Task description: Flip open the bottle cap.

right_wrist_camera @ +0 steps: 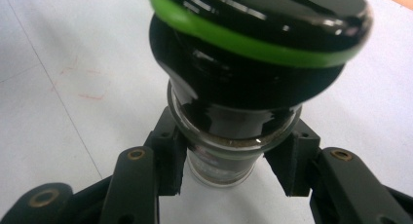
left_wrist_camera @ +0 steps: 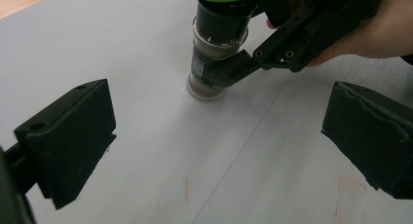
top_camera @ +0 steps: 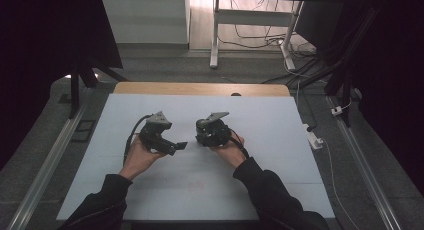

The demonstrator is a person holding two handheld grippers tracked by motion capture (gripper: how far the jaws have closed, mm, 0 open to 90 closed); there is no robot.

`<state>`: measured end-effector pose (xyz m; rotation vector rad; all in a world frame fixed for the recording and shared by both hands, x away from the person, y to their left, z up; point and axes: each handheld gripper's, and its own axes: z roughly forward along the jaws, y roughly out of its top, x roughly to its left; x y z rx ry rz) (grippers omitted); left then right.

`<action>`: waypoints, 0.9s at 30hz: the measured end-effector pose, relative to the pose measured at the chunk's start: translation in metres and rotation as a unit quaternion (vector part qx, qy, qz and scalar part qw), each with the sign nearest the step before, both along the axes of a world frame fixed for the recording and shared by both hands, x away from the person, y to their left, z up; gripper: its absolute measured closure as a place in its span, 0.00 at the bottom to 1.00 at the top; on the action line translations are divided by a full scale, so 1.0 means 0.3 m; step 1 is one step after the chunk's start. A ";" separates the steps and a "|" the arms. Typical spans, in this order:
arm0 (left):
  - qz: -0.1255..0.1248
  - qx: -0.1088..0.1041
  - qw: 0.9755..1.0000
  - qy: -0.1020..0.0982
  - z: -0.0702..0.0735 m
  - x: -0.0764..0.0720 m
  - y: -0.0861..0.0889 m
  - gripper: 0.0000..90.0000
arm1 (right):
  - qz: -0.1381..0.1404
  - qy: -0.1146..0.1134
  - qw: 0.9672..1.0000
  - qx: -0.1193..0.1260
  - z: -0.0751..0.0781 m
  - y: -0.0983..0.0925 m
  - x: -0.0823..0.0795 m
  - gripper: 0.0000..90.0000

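The person wears dark, long sleeves that reach to the wrists, bunching in folds along both forearms. Each hand carries a black claw. The left claw has a matte black body, a grey three-cornered plate on top, and a black cable looping off the side away from the right claw. Its two jaws are broad, blocky black pads with rough, slightly chipped faces. The right claw carries a like grey plate, and its black linkage arms are pinned with brass-coloured rivets.
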<state>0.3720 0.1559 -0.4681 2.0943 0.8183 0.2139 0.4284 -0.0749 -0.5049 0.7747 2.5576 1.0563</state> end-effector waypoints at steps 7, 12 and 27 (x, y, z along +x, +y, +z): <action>-0.009 -0.012 1.000 0.008 -0.003 0.041 -0.025 0.08 | 0.000 0.000 1.000 0.000 0.000 0.000 0.000 0.58; -0.023 -0.012 1.000 0.012 0.000 0.062 -0.039 0.24 | 0.000 0.000 1.000 -0.001 0.000 0.000 0.000 0.58; -0.056 0.006 0.998 -0.007 0.033 0.069 -0.085 0.83 | -0.002 0.002 1.000 0.000 0.000 0.002 -0.002 0.58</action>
